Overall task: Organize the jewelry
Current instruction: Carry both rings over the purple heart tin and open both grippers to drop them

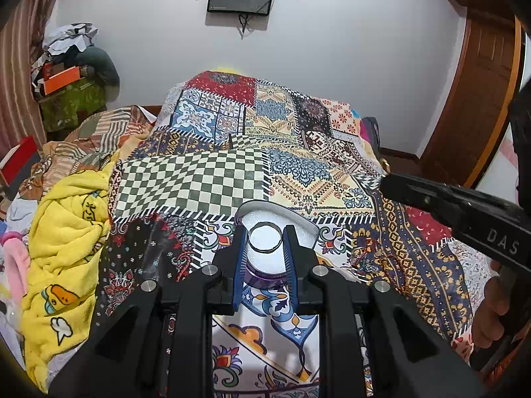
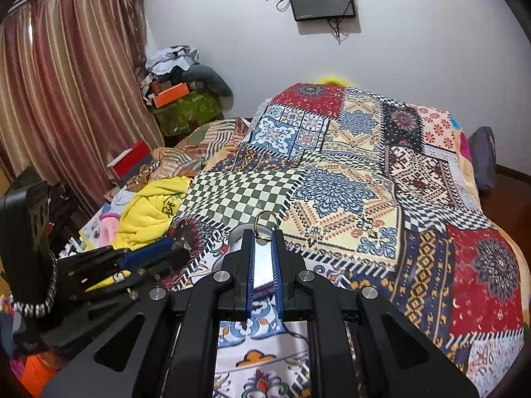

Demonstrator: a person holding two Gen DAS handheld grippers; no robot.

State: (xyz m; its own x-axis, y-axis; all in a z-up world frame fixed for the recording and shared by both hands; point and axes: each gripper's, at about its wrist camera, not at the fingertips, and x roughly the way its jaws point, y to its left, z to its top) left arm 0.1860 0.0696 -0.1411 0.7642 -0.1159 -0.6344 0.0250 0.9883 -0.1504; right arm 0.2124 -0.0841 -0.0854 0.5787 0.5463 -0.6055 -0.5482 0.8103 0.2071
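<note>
In the left wrist view my left gripper [image 1: 265, 229] is shut on a thin dark metal ring [image 1: 265, 251], held flat between the blue pads. Just below and beyond it sits an open purple jewelry box [image 1: 300, 220] with white foam lining, on the patchwork bedspread [image 1: 205, 179]. In the right wrist view my right gripper [image 2: 263, 233] is shut on a small gold ring [image 2: 266, 212] that sticks up past the fingertips. The box [image 2: 236, 236] lies partly hidden behind those fingers. The left gripper [image 2: 176, 249] shows at the left there; the right gripper [image 1: 388, 182] enters the left view from the right.
A yellow blanket [image 1: 66, 232] and loose clothes lie bunched at the bed's left. A red box [image 2: 132, 161] and a pile with an orange box [image 2: 171, 94] stand by the curtain [image 2: 66, 83]. A wooden door [image 1: 481, 83] is at right. A hand [image 1: 491, 311] holds the right gripper.
</note>
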